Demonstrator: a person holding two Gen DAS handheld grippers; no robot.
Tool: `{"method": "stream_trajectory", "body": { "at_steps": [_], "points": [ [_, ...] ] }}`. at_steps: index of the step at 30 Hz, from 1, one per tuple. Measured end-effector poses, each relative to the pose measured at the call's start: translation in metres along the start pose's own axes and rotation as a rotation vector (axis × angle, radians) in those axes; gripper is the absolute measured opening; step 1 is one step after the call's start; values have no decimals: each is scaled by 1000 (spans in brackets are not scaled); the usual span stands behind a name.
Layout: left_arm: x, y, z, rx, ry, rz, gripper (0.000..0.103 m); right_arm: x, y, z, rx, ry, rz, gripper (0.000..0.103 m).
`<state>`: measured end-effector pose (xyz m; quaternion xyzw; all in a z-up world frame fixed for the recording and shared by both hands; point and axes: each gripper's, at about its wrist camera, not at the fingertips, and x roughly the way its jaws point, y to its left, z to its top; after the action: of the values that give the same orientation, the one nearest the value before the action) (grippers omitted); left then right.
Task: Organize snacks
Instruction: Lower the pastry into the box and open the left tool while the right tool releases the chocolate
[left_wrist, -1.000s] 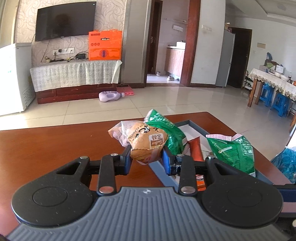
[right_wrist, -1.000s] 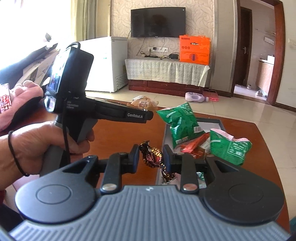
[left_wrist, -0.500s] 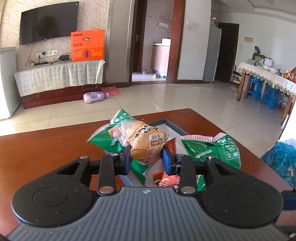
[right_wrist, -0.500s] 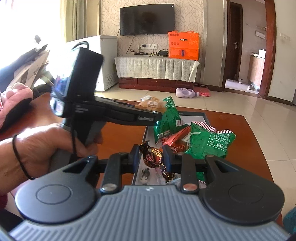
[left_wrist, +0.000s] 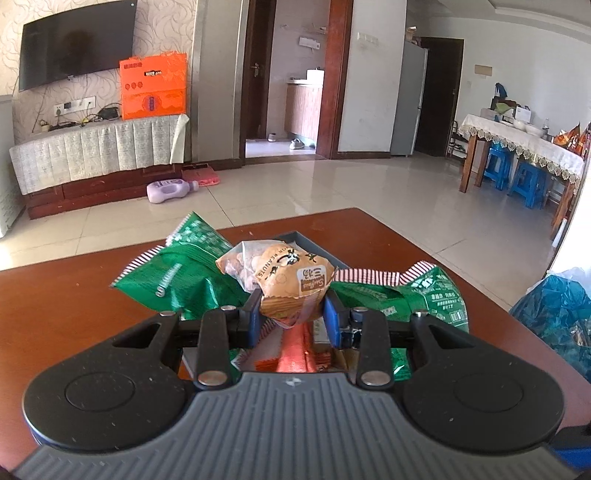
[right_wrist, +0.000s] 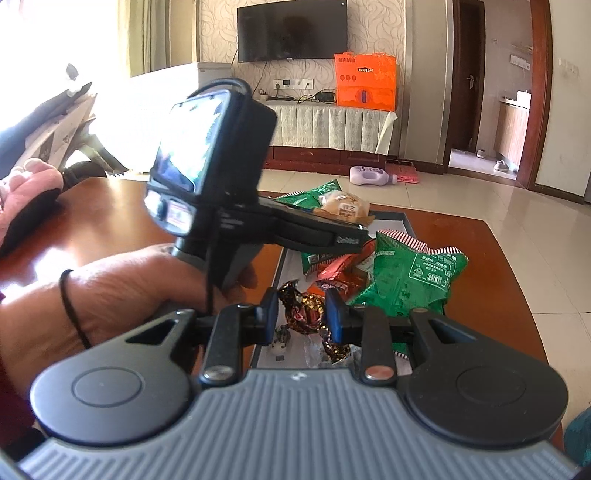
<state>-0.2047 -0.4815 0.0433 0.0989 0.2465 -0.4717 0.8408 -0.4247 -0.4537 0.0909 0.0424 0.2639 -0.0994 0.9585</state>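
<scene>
- Left gripper (left_wrist: 293, 317) pinches a tan peanut packet (left_wrist: 291, 280) by its lower half, blue pads pressed into both sides; packet carried in the air above the tray (right_wrist: 406, 225), over the snacks already in it. Reads as a carry toward a drop, not yet let go.
- Right gripper (right_wrist: 302, 314) pinches a foil-wrapped candy (right_wrist: 304, 308) at its middle, twisted ends sticking out above and below; it hangs over the near end of the tray, likely waiting its turn.
- Tray sits on the bench (right_wrist: 110, 206); in it, two green bags (right_wrist: 410, 280) and red wrappers (right_wrist: 338, 273), heaped rather than lined up.
- A hand (right_wrist: 122, 288) grips the left gripper's handle, just left of the tray in the right wrist view, wrist band on.
- Hidden: tray floor under the peanut packet is masked by both gripper bodies, so free room there cannot be judged. Small items at the near end of the tray are too blurred to name.
- Cut off: a blue plastic bag (left_wrist: 557, 314) right of the tray runs off frame; contents unclear.
- Print on the green bags is unreadable.
</scene>
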Motion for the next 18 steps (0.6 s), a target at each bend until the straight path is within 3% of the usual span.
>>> {"method": "stream_trajectory", "body": {
  "at_steps": [13,18],
  "points": [
    [21,-4,-4,9,6,8,39,2,-7,-4,8,5,-5,31],
    [18,-8,-5,8,-1,10,45,3,-8,-5,13,10,-9,31]
  ]
}}
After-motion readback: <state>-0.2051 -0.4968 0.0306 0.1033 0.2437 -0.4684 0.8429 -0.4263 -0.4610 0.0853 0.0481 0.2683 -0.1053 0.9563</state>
